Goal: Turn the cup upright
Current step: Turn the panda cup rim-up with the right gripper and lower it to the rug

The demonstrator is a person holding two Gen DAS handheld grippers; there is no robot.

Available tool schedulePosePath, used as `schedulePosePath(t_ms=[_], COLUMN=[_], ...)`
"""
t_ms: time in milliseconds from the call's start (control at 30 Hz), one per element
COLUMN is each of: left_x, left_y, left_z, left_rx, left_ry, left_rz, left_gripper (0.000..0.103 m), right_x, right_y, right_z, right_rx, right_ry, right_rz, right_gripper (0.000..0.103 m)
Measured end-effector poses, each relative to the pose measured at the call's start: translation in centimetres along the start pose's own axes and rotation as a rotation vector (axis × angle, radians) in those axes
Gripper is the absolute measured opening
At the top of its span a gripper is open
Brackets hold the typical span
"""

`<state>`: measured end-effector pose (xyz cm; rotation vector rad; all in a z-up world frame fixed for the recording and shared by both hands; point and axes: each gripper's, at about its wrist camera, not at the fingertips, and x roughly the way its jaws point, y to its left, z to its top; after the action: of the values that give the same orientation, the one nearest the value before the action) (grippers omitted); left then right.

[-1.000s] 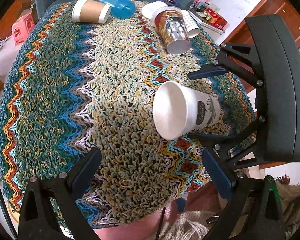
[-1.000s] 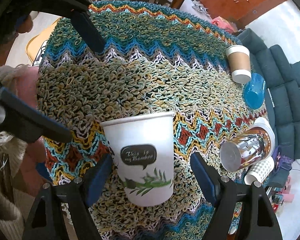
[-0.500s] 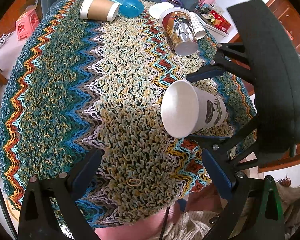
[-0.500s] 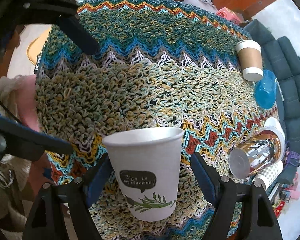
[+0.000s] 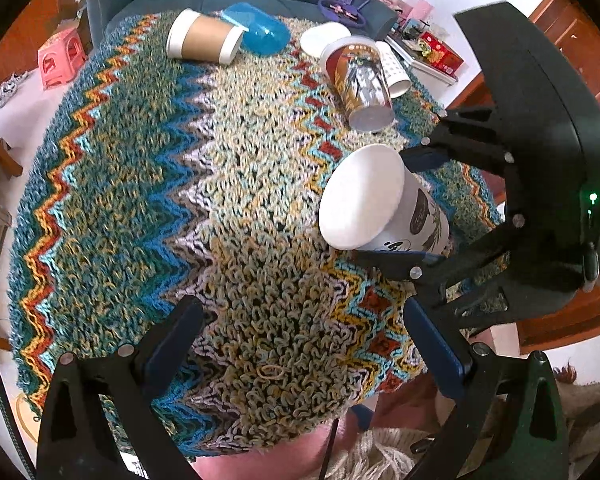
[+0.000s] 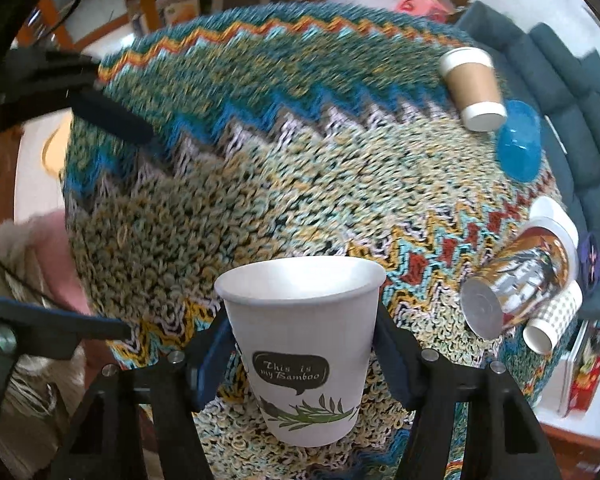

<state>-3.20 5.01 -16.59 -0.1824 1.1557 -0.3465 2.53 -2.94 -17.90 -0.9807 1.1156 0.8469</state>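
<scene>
White tapered paper cup (image 6: 305, 354), bamboo-sprig print, mouth up: my right gripper (image 6: 304, 356) pinches it above looped zigzag cloth (image 6: 260, 184); my left gripper (image 5: 300, 344) spread.

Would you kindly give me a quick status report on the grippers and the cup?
Right hand-held gripper shut on white cup, mouth up. Left hand-held gripper open, empty. Nothing obstructing.

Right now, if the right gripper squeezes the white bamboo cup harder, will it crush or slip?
The white bamboo cup looks like thin paper, empty inside, so probably light and easy to dent. The right gripper pinches the mid-wall, likely softer than the rim. The matte surface seems unlikely to slip.
</scene>
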Motion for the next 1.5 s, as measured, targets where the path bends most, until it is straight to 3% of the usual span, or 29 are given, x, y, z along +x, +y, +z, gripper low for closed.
schedulePosePath(t_ms=[167, 333, 467, 700, 1133, 1300, 1500], left_x=[-1.3, -1.7, -2.1, -3.1, -3.0, -2.9, -2.7], left_y=[-0.2, -0.4, 0.1, 0.1, -2.2, -2.9, -3.3], left_z=[0.7, 1.7, 2.4, 3.3, 3.4, 3.5, 3.6], left_rx=[-0.018, -0.042, -0.081, -0.121, -0.079, -0.058, -0.045], left_ry=[-0.049, -0.081, -0.093, -0.126, -0.129, -0.126, -0.119], left_rz=[0.039, 0.085, 0.079, 0.06, 0.044, 0.047, 0.05], left_gripper=[0.101, 0.101, 0.101, 0.101, 0.101, 0.101, 0.101], right_x=[-1.5, -2.7, -2.7, -1.3, -1.2, 0.1, -0.1], right_y=[-0.6, -2.5, -4.0, -5.7, -3.0, -2.3, -1.8], right_z=[-0.5, -1.5, -2.3, -4.3, -8.3, -9.6, -9.7], right_rx=[0.098, 0.3, 0.472, 0.707, 0.736, 0.772, 0.772], right_ry=[-0.086, -0.228, -0.361, -0.499, -0.454, -0.396, -0.403], right_rz=[-0.024, -0.043, -0.095, -0.133, -0.148, -0.088, -0.1], right_gripper=[0.066, 0.066, 0.066, 0.066, 0.067, 0.066, 0.067])
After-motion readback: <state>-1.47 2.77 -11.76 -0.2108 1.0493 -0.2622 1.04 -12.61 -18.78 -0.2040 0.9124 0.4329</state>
